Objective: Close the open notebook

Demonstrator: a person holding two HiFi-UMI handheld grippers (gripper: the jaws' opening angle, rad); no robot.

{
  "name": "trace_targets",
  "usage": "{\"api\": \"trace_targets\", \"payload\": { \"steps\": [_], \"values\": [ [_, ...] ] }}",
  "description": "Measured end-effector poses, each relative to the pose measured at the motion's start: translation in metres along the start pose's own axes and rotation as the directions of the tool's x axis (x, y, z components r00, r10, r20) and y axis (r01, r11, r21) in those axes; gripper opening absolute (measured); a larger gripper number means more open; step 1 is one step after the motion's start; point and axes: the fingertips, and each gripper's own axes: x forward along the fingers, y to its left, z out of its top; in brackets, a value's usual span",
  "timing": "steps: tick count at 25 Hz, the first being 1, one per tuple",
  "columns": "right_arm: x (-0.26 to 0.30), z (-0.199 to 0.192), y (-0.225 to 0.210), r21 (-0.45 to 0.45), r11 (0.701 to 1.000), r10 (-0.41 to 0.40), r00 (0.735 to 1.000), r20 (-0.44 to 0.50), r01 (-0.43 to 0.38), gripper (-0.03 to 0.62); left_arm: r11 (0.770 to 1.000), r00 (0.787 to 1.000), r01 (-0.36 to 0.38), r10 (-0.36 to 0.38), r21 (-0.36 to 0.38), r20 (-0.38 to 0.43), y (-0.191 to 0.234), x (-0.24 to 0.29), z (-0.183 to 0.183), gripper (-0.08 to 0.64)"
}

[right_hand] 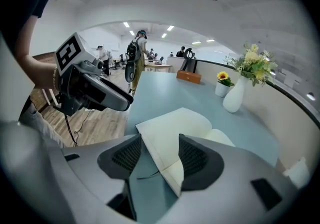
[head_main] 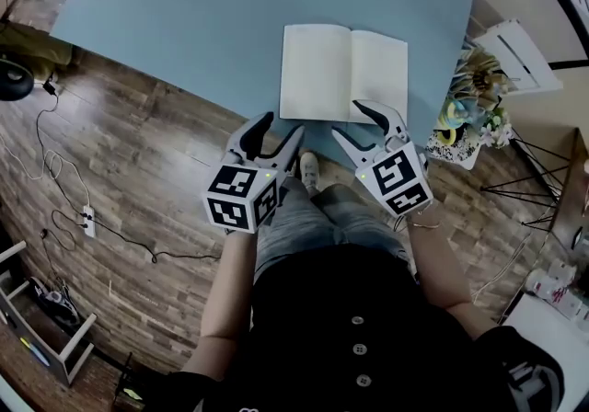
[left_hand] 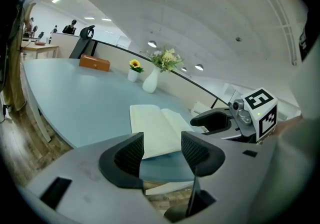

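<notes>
An open notebook (head_main: 342,73) with blank cream pages lies flat near the front edge of the pale blue table (head_main: 184,24). My left gripper (head_main: 279,126) is open and empty at the table's edge, just below the notebook's left page. My right gripper (head_main: 351,120) is also open, its outer finger reaching over the near corner of the right page. In the left gripper view the notebook (left_hand: 157,128) lies beyond the open left gripper (left_hand: 162,150). In the right gripper view the notebook (right_hand: 175,130) shows between the jaws of the right gripper (right_hand: 160,155). A thin dark ribbon (right_hand: 146,176) trails from its near edge.
A white vase with flowers (left_hand: 150,82), a small sunflower pot (left_hand: 133,73) and a brown box (left_hand: 94,63) stand at the table's far side. Right of the table are a flower bundle (head_main: 469,107) and a white rack (head_main: 515,51). Cables and a power strip (head_main: 88,220) lie on the wood floor.
</notes>
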Motion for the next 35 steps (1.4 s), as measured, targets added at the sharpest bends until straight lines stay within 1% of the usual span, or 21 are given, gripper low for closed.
{"api": "trace_targets", "payload": {
  "steps": [5, 11, 23, 27, 31, 35],
  "values": [
    [0.013, -0.016, 0.003, -0.051, 0.999, 0.001, 0.999, -0.040, -0.003, 0.225, 1.000, 0.999, -0.007, 0.007, -0.016, -0.031, 0.004, 0.005, -0.016, 0.230],
    [0.028, -0.028, 0.001, -0.111, 0.994, -0.014, 0.996, -0.083, 0.005, 0.227, 1.000, 0.999, -0.008, 0.008, -0.016, -0.047, 0.008, 0.007, -0.024, 0.230],
    [0.053, -0.041, 0.007, -0.245, 0.970, -0.044, 0.985, -0.164, 0.002, 0.226, 0.999, 0.997, -0.006, 0.003, -0.035, -0.071, 0.018, 0.009, -0.036, 0.230],
    [0.061, -0.045, 0.007, -0.269, 0.963, -0.046, 0.982, -0.181, -0.004, 0.226, 0.999, 0.997, -0.004, 0.001, -0.040, -0.078, 0.021, 0.012, -0.039, 0.230],
    [0.062, -0.044, 0.006, -0.325, 0.946, -0.063, 0.979, -0.193, -0.003, 0.227, 0.999, 0.997, -0.004, 0.001, -0.043, -0.075, 0.021, 0.013, -0.038, 0.230],
    [0.064, -0.039, 0.007, -0.392, 0.920, -0.081, 0.977, -0.197, -0.003, 0.253, 0.999, 0.997, -0.004, 0.000, -0.047, -0.074, 0.025, 0.013, -0.038, 0.230]
  ]
}}
